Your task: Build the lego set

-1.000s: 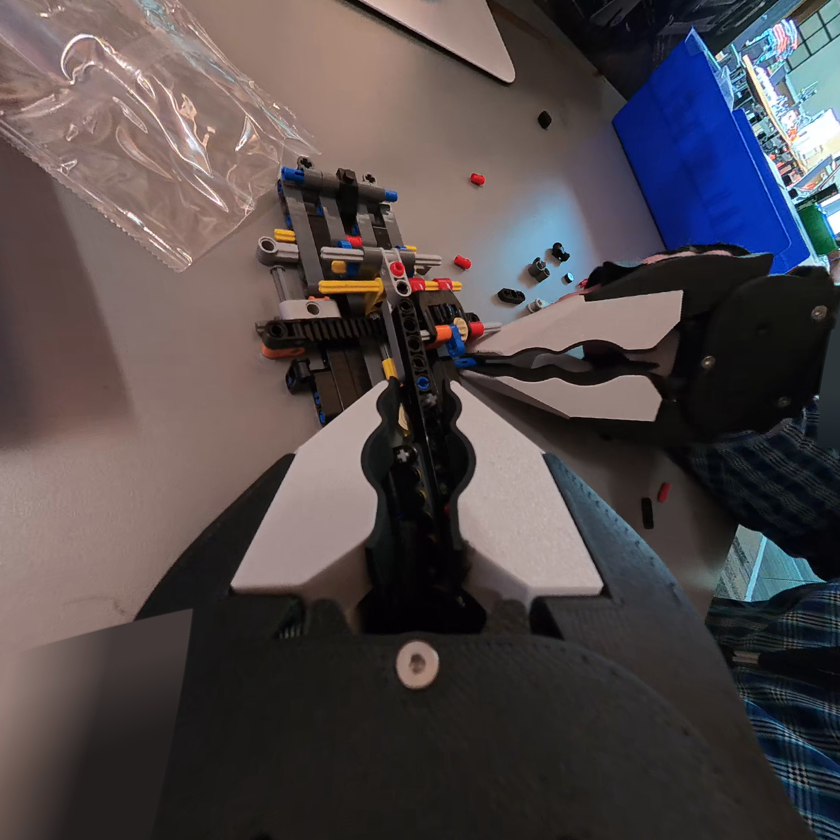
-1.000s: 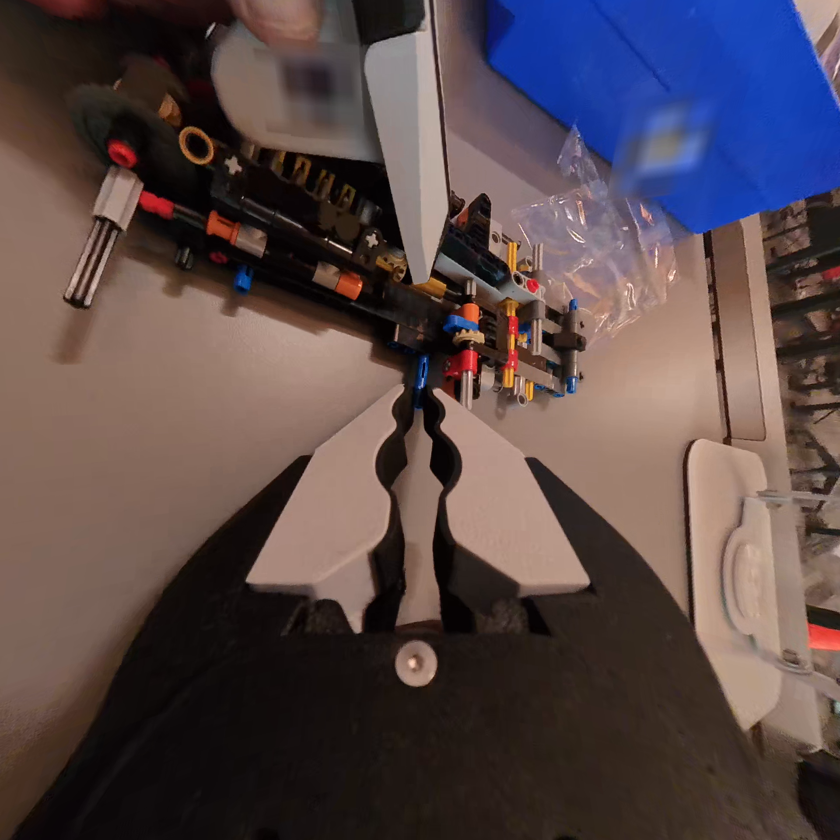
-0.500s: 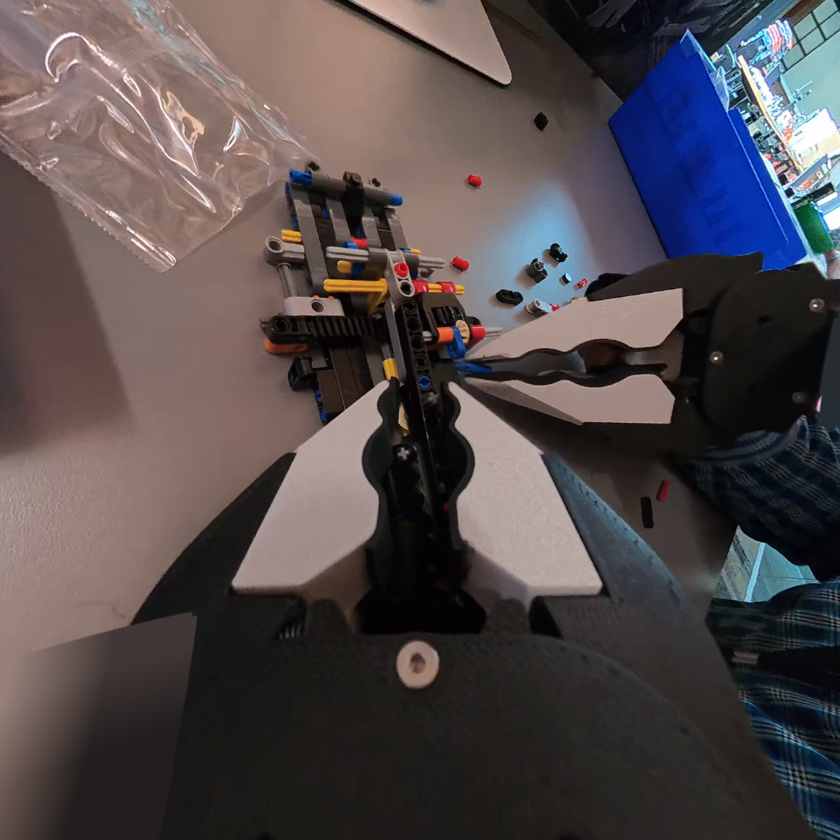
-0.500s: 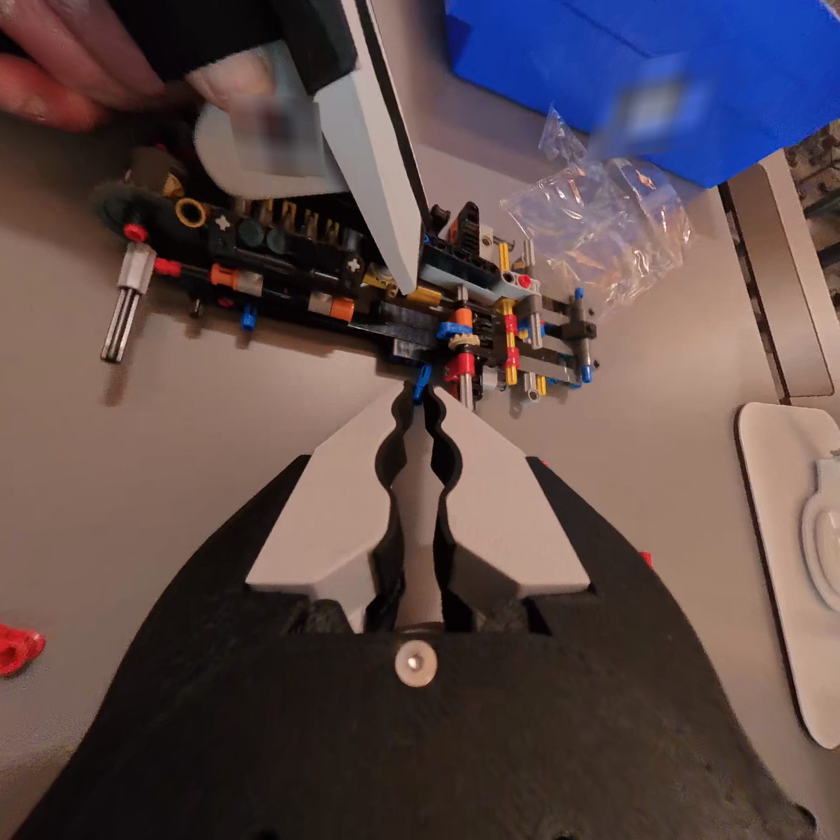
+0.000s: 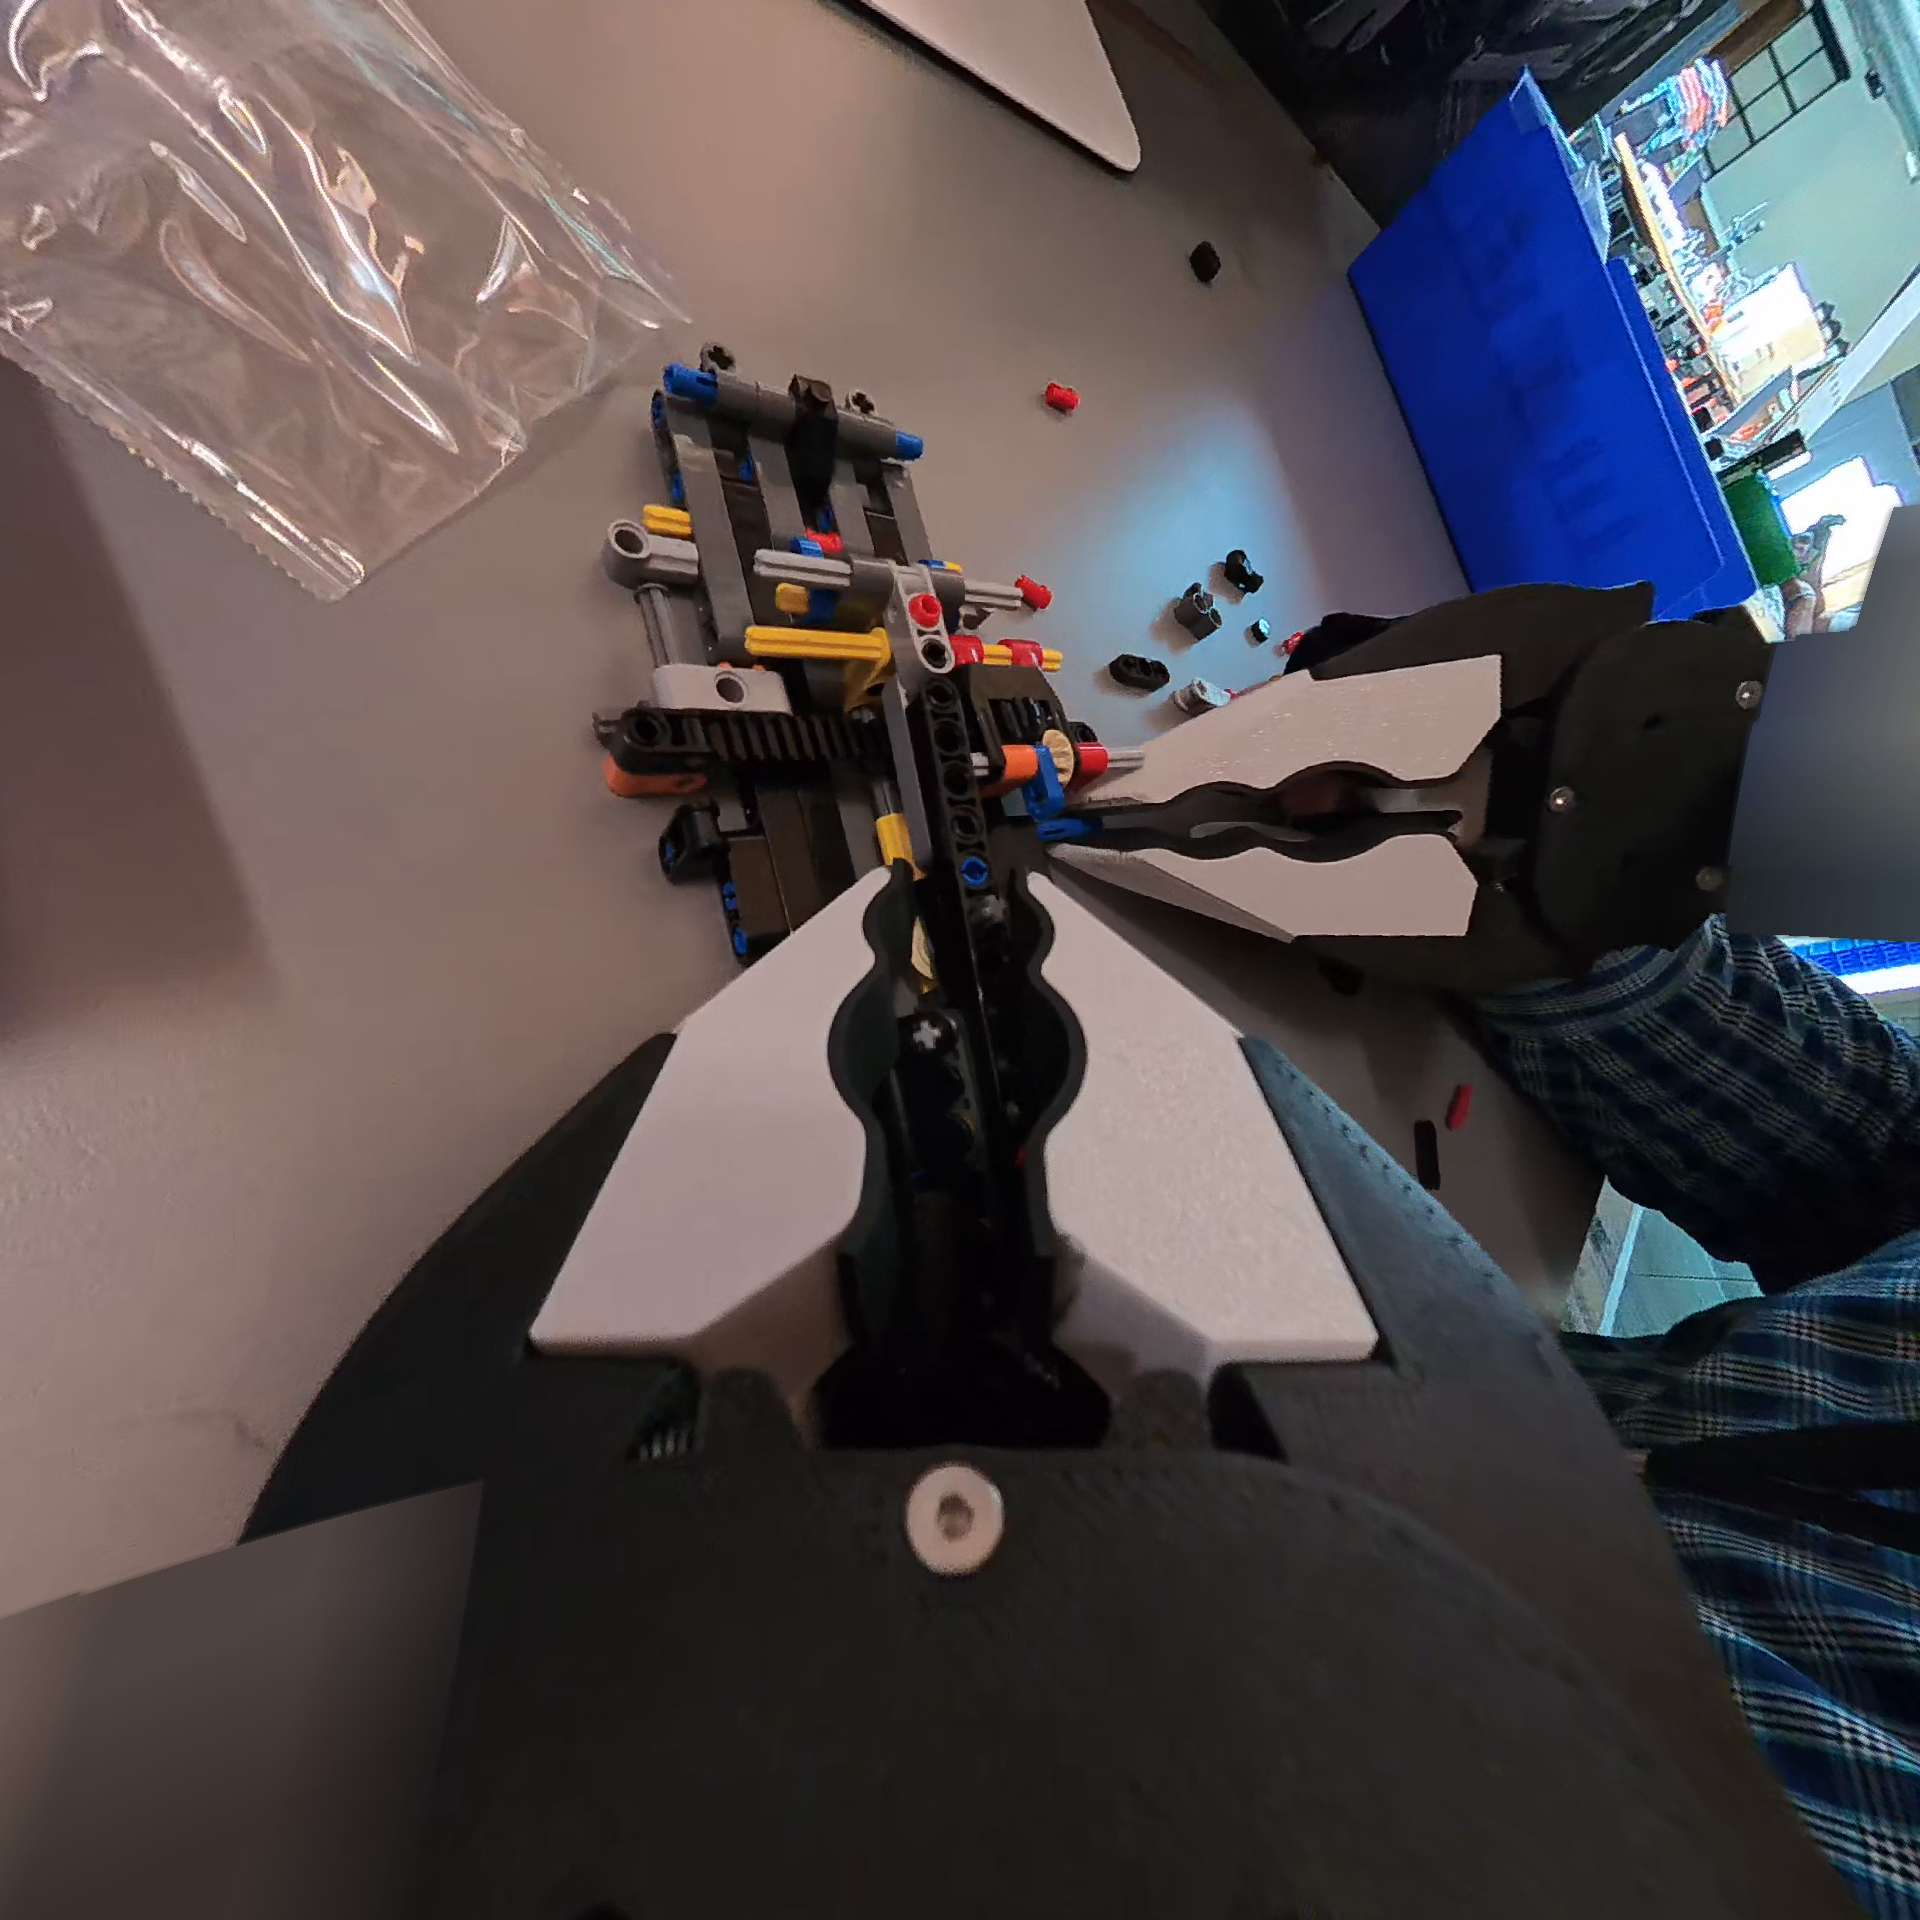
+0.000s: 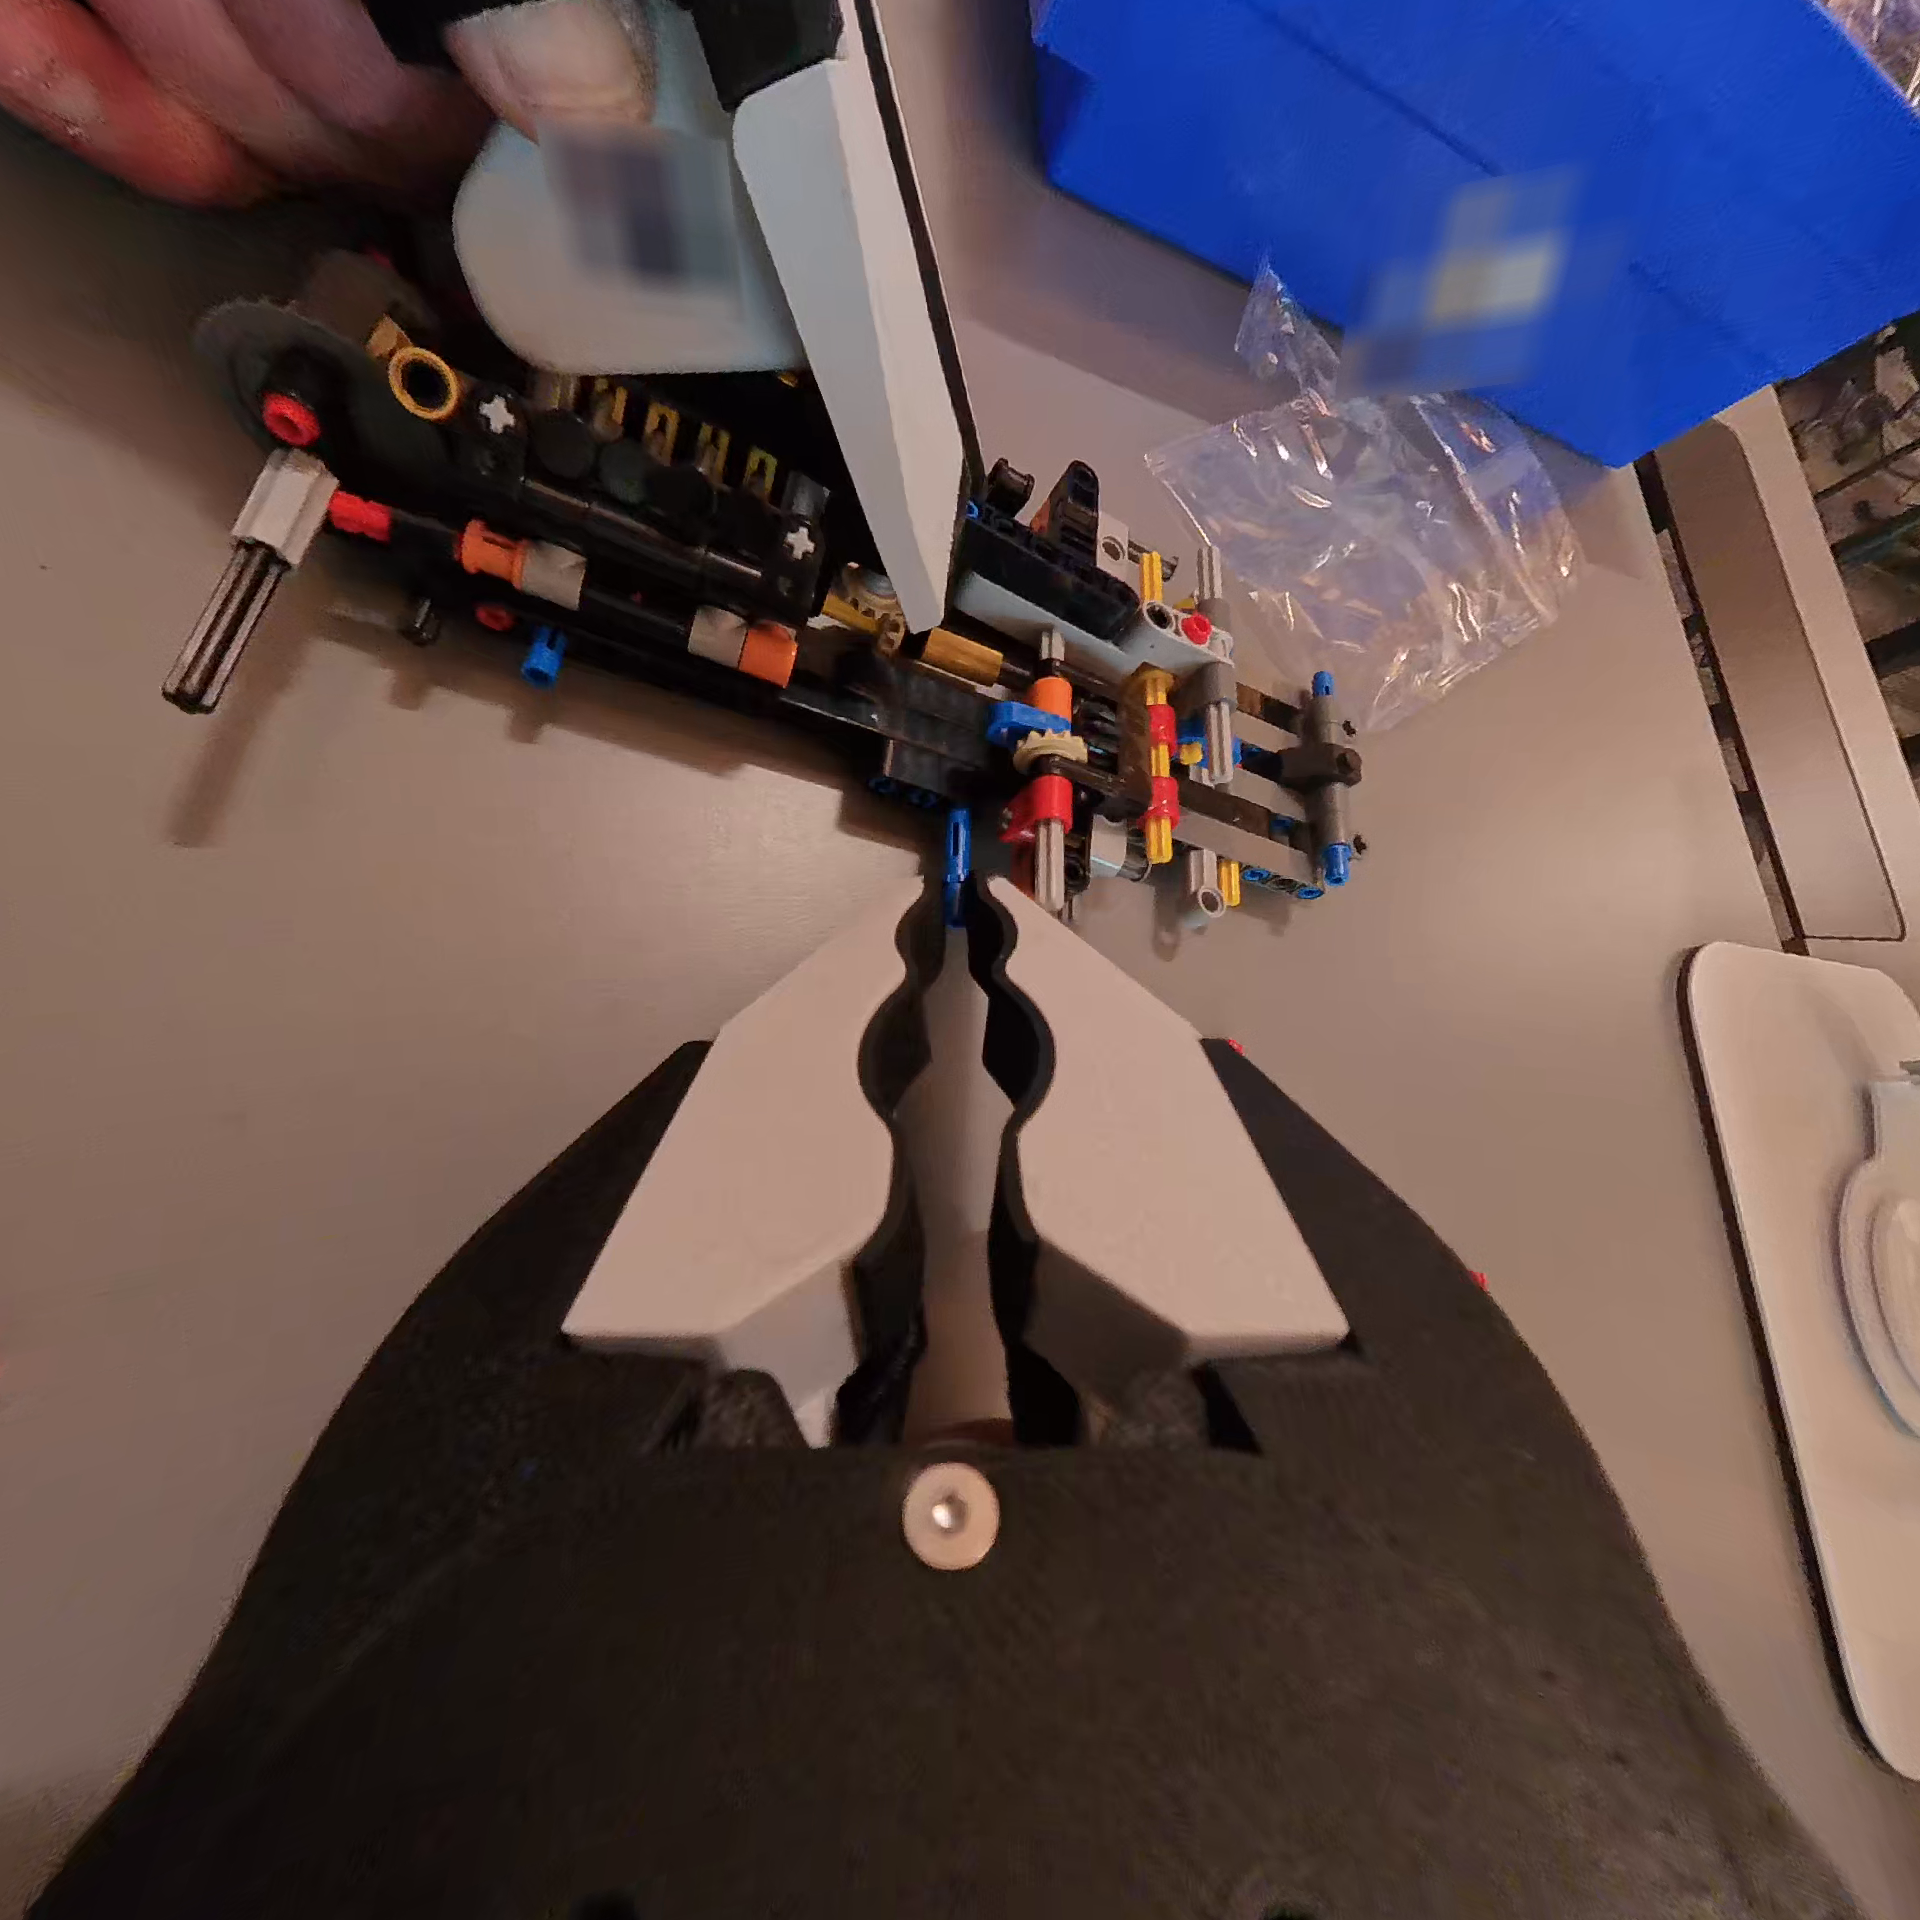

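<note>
Over on the left, a clear plastic bag [image 5: 281,281] lies crumpled on the grey tabletop [image 5: 312,935]. Beside it sits the half-built lego model [image 5: 821,665], its long black beam clamped between the left tongs [image 5: 961,883]. From the right, the right tongs [image 6: 961,891] pinch a small blue pin [image 6: 956,868] at the model's edge. Farther right stands a blue bin [image 5: 1538,416].

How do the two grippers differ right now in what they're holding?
The left gripper is shut on the long black lego assembly, which fills its jaws. The right gripper pinches only a small blue pin at its fingertips, pointed at the assembly's side. Both are closed, with white fingers.
</note>
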`<state>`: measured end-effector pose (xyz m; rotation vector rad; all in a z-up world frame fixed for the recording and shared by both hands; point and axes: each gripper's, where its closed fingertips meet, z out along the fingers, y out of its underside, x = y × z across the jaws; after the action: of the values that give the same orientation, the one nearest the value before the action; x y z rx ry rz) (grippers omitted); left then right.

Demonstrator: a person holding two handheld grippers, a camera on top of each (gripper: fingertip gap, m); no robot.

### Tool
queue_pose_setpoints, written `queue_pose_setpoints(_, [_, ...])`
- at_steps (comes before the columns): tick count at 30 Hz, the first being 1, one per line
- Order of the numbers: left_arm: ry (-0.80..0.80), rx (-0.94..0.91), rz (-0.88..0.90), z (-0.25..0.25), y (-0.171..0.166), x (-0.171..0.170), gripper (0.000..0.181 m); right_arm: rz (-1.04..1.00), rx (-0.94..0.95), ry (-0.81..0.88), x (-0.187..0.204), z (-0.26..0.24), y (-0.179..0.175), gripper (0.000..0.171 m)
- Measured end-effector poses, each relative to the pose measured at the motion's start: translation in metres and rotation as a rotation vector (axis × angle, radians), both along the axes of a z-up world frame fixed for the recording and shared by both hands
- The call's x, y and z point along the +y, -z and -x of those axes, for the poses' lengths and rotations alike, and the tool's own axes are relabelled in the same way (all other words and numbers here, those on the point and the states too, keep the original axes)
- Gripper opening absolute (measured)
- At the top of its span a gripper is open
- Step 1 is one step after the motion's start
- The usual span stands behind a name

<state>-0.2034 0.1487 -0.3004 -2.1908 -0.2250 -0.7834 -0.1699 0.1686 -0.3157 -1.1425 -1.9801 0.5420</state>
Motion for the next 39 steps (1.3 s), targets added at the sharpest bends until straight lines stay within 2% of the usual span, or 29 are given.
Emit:
queue_pose_setpoints(9, [0.012,-0.045,-0.005,-0.0019,-0.0028,-0.0008,0.016,0.057,0.037,-0.016,-0.0024,-0.0024,-0.0075,0.001])
queue_pose_setpoints(22, [0.004,-0.044,0.013,-0.0004,-0.0004,-0.0002,0.018,-0.087,0.023,-0.093,0.0013,0.0019,-0.0004,0.001])
queue_pose_setpoints(27, [-0.008,-0.046,0.015,0.0013,-0.0002,0.0001,0.018,-0.234,0.039,-0.150,0.0033,0.0048,-0.0005,0.001])
queue_pose_setpoints(39, [-0.015,-0.054,0.021,0.0028,0.0004,0.0000,0.018,-0.226,0.065,-0.064,0.0021,0.0070,-0.0005,0.001])
